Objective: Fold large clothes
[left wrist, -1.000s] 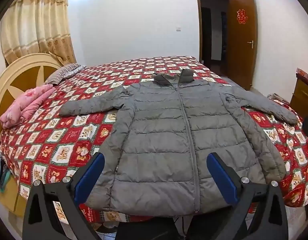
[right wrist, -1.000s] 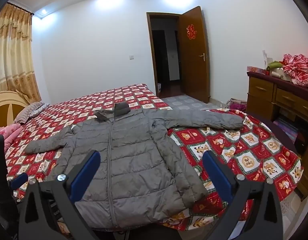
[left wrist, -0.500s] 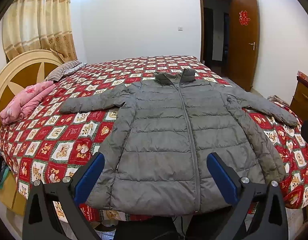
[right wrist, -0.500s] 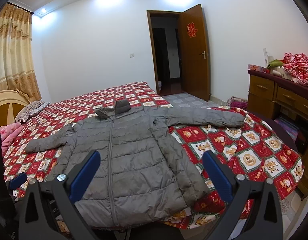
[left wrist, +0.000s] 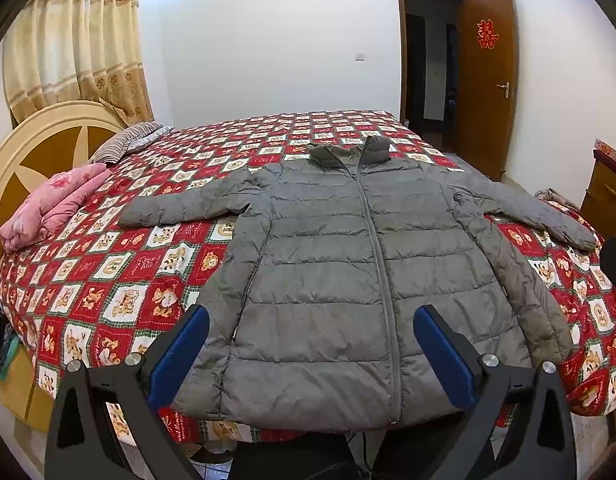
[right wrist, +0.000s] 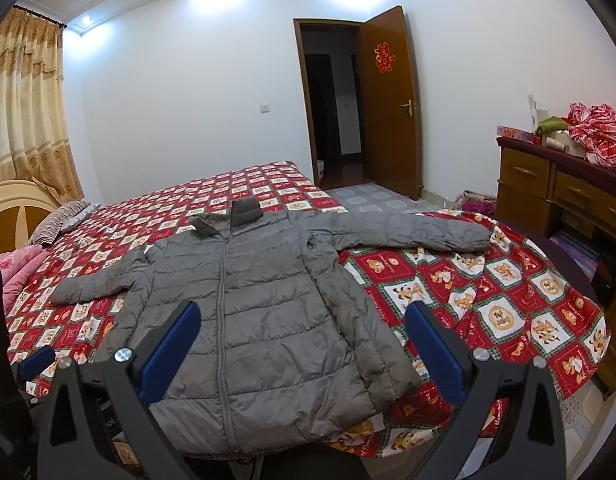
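1. Grey quilted puffer jacket (left wrist: 348,280), zipped shut, spread face-up and flat on the bed with the red-and-white bear-print cover (left wrist: 119,280); collar toward the far side, hem at the near edge, both sleeves stretched outward.
2. Left gripper (left wrist: 310,350): blue-padded jaws spread wide, holding nothing, hovering above the hem, not touching the fabric.
3. Right gripper (right wrist: 301,346): jaws likewise spread and empty, poised over the lower right part of the jacket body.
4. Change over the last second: slight only. Both views drawn a little closer and lower toward the near edge of the bed; jacket unmoved, sleeves in the same lie, jaw spacing the same.
5. Meaning for the task: no fold begun; approach phase only. Garment already laid out well enough, so no further smoothing apparently needed.
6. Probable next need: a pinch on a sleeve cuff (left wrist: 580,236) or a side edge, to bring a sleeve across the chest before halving the body.
7. Handling note: puffy, slick filling likely to spring back and slide; hem close to the bed edge, so some risk of slipping off when pulled.
8. Surroundings: folded pink quilt (left wrist: 55,204) near the cream headboard (left wrist: 35,136), well apart from the jacket; brown wooden door (right wrist: 392,100) open beyond.
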`<state>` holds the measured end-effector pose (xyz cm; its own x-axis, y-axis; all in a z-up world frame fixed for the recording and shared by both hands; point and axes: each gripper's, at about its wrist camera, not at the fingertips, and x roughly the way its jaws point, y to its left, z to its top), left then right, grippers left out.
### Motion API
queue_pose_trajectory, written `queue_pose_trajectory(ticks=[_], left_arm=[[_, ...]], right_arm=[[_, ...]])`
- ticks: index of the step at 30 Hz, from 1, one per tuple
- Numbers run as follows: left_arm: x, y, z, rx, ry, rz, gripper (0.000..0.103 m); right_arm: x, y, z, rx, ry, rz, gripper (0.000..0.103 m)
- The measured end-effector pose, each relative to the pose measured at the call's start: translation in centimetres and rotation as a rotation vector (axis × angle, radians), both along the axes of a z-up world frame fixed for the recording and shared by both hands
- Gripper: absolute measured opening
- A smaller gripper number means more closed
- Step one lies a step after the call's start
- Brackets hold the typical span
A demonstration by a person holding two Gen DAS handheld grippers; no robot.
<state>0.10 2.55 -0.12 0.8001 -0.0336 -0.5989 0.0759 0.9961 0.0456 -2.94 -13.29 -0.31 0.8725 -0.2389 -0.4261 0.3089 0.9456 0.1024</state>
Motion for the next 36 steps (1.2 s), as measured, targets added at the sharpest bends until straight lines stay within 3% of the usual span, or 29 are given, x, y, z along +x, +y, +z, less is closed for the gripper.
queue_pose_trajectory(ticks=[36], left_arm=[[0.7,0.4,-0.7,0.008,0.014,0.009,0.102]], right_arm=[[1.3,0.1,-0.9,0.015,0.035,0.003,0.103]])
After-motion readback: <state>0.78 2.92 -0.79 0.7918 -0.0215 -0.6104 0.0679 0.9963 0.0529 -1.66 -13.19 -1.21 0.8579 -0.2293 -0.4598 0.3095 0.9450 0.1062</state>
